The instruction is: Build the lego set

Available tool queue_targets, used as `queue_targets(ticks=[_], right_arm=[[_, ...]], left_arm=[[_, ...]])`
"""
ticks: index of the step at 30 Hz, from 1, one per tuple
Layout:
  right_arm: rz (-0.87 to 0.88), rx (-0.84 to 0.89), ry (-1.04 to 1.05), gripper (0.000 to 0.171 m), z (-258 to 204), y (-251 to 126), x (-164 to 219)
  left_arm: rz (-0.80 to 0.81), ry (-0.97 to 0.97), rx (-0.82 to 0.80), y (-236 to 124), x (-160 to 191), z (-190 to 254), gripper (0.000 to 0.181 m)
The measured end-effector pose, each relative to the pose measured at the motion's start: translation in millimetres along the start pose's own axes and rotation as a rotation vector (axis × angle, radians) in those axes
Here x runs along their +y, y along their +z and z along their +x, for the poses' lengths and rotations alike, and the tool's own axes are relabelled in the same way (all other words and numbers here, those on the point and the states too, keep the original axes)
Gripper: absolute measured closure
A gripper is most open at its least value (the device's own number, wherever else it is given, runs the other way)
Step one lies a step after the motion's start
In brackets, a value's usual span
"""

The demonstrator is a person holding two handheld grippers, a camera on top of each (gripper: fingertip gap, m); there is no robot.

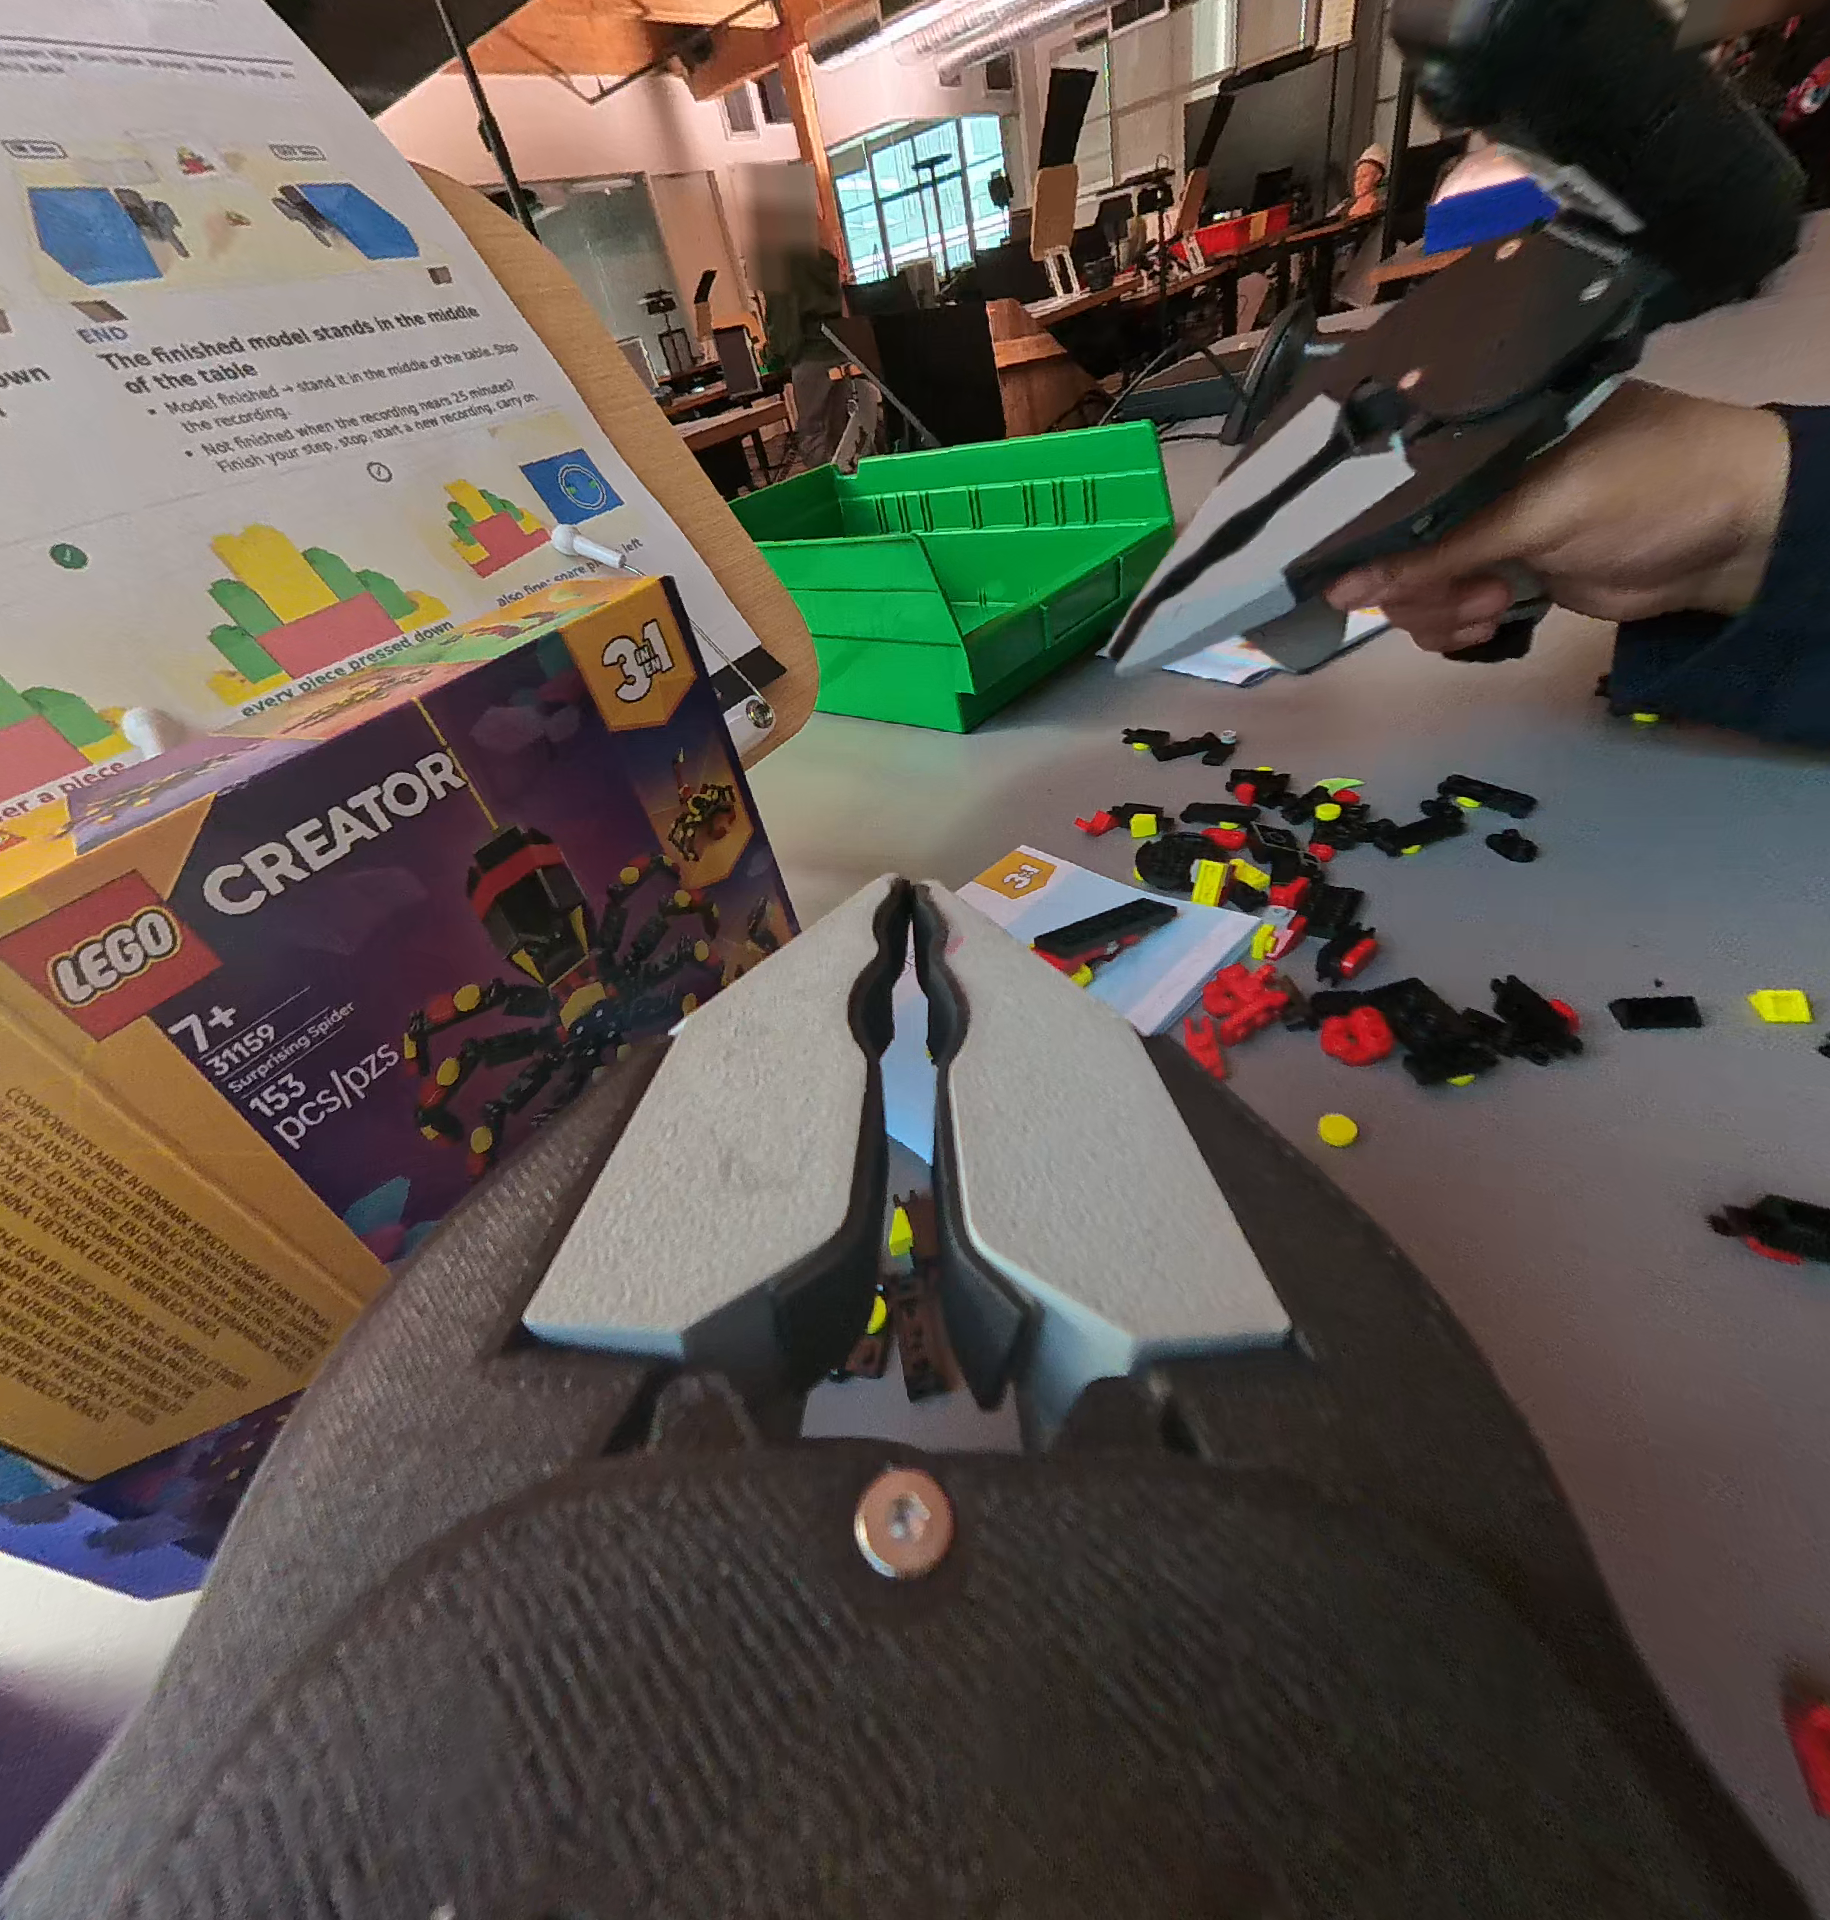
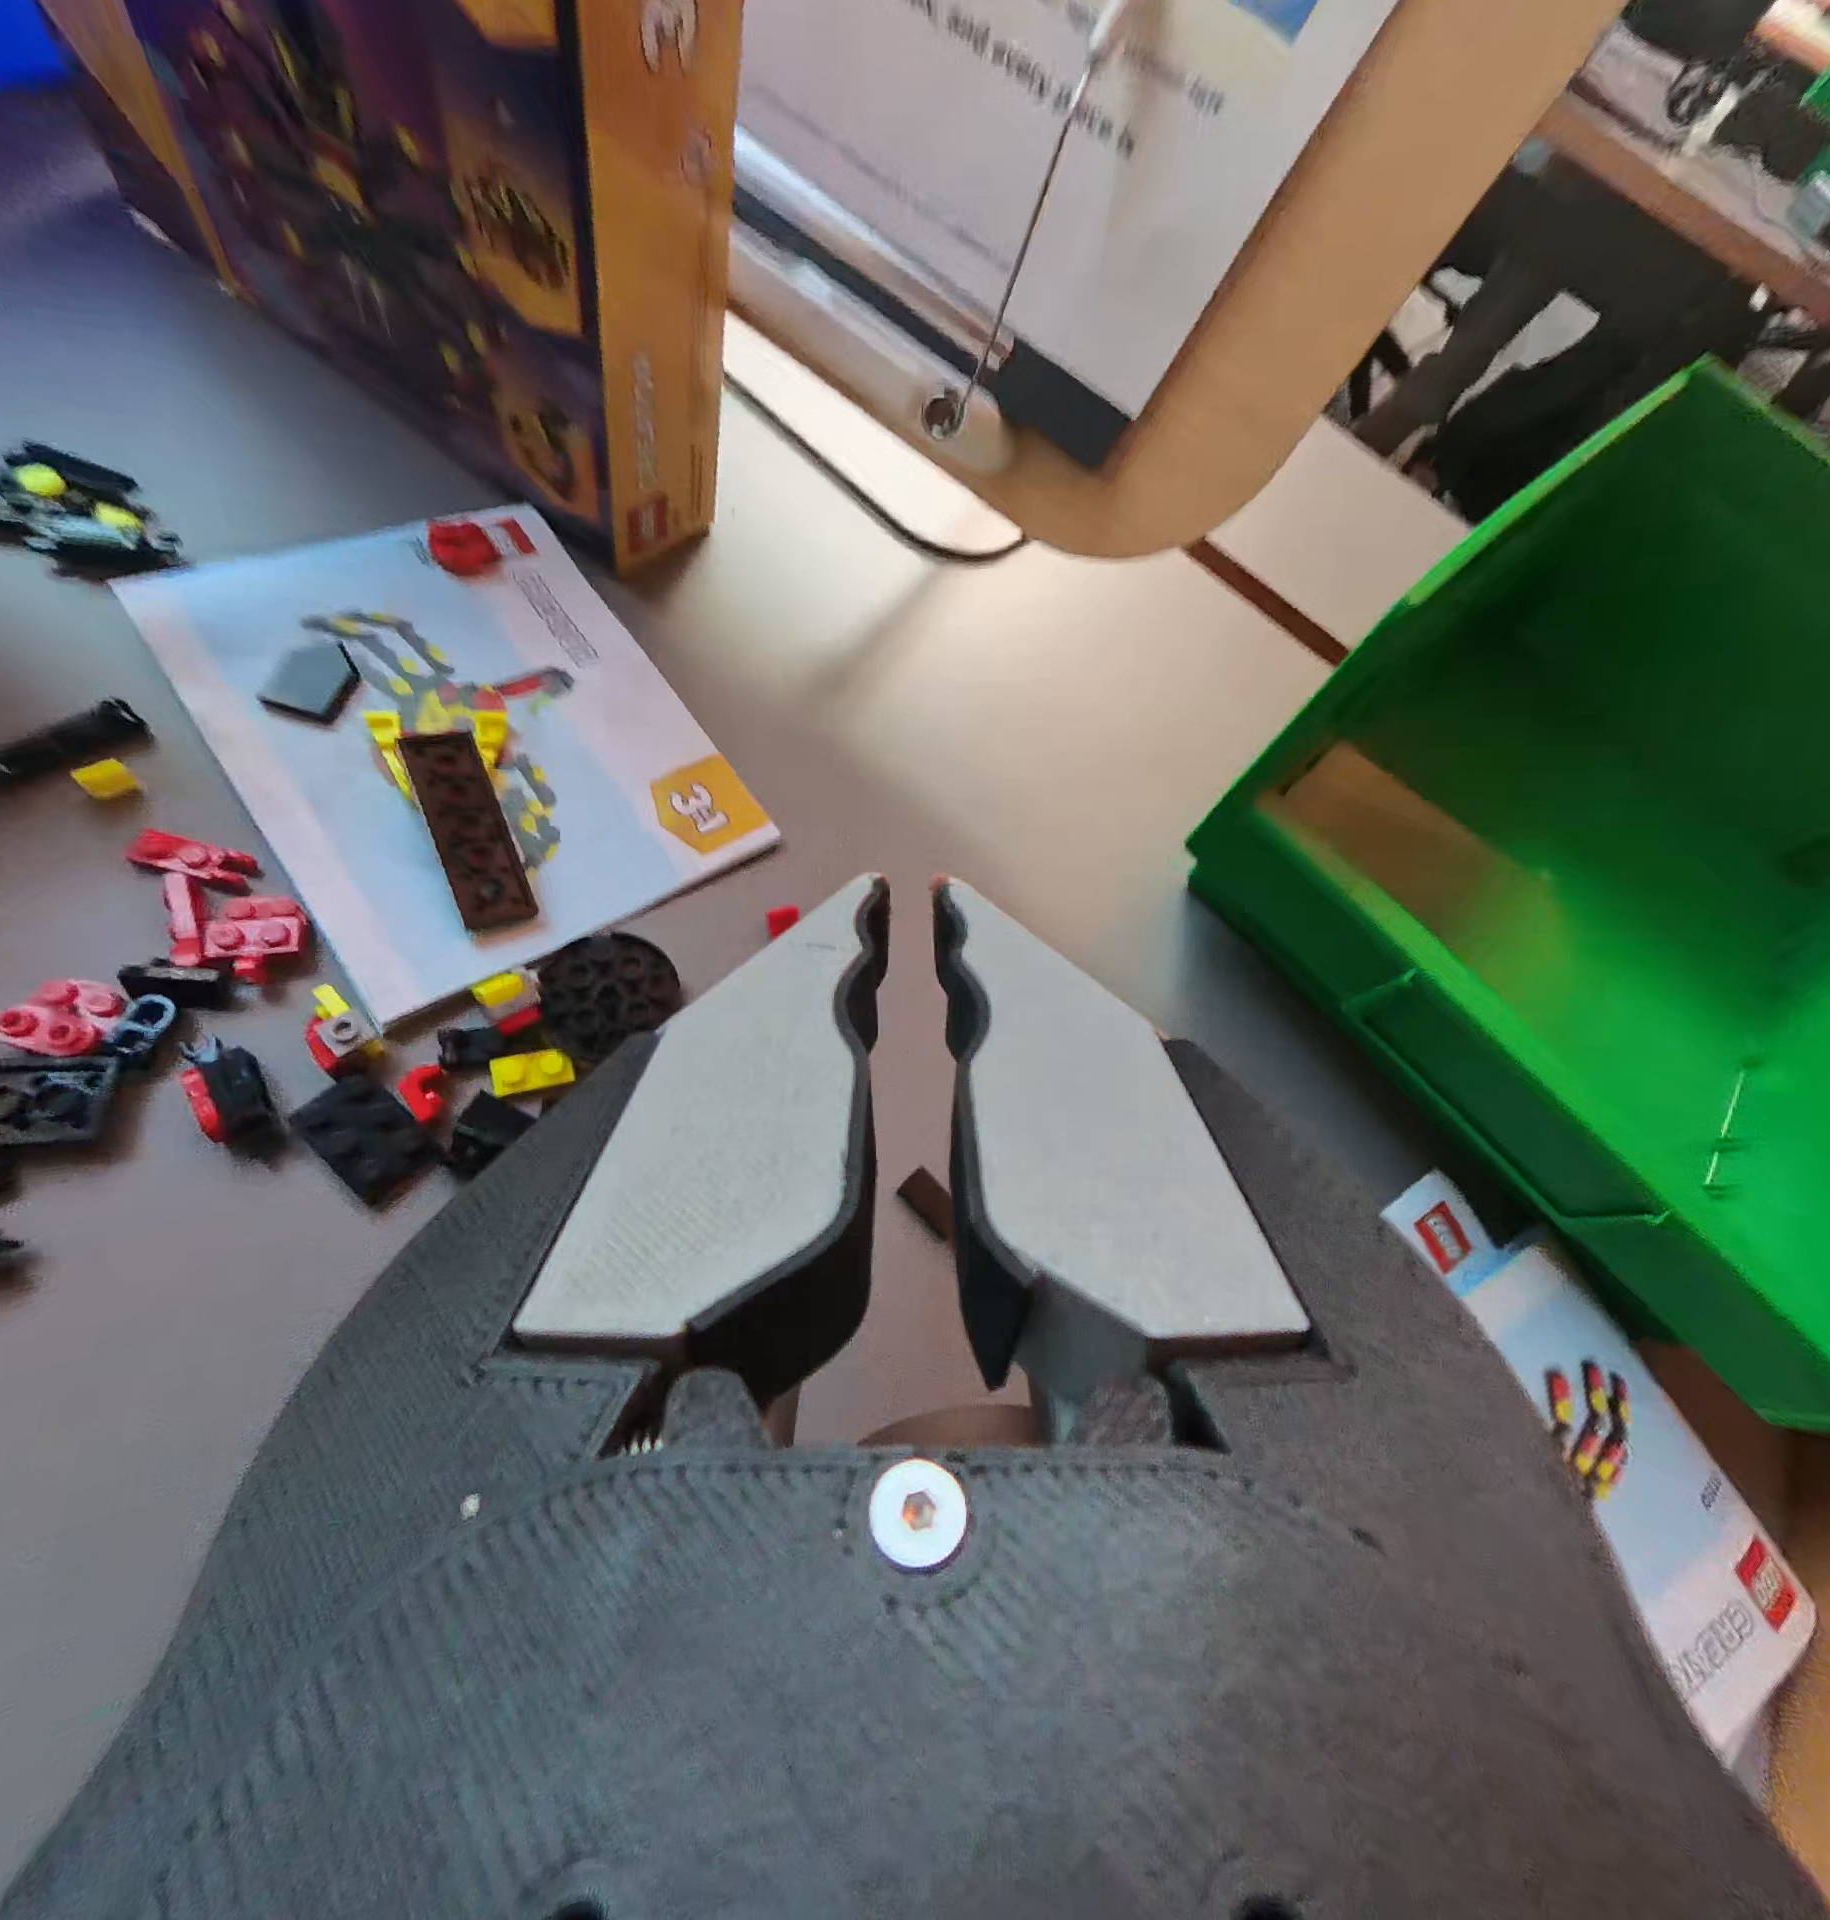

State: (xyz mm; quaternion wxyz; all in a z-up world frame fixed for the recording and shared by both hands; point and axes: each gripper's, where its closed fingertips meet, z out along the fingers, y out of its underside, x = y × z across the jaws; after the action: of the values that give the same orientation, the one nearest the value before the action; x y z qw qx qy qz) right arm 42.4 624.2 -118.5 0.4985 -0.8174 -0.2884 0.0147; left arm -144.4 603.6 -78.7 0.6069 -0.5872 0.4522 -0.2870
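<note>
Early step: bricks (image 2: 236, 1039) loose on table (image 2: 994, 727), left of booklet (image 2: 599, 727), none joined. Left gripper (image 1: 911, 899) closed, empty. Right gripper (image 2: 906, 888) slightly open, empty. Next: pick long black plate (image 2: 466, 831) on booklet

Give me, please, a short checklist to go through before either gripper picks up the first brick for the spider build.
1. Left gripper empty: ok, tips closed on nothing.
2. Right gripper ready to grasp: ok, slightly open and empty.
3. Instruction booklet readable: not ok, a long black plate and a dark tile lie on it.
4. Loose bricks reachable: ok, scattered on the table.
5. Green bin out of the way: ok, beside the pile.
6. All pieces present: cannot tell.
</note>
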Motion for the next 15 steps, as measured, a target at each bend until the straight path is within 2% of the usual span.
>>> queue_targets(ticks=[6,8,11,13,15], right_arm=[[-0.096,-0.123,-0.011,0.165,-32,18,18],[-0.160,-0.192,-0.036,0.166,-49,23,30],[-0.149,-0.351,-0.079,0.168,-81,20,28],[-0.120,-0.323,-0.085,0.167,-80,21,21],[-0.076,-0.186,-0.094,0.167,-59,23,14]], left_arm=[[-0.004,0.016,0.005,1,0,3,0.181],[-0.011,0.022,0.010,1,1,4,0.181],[-0.020,0.053,0.013,3,2,8,0.181],[-0.028,0.085,0.015,3,3,11,0.181],[-0.034,0.112,0.017,4,4,14,0.181]])
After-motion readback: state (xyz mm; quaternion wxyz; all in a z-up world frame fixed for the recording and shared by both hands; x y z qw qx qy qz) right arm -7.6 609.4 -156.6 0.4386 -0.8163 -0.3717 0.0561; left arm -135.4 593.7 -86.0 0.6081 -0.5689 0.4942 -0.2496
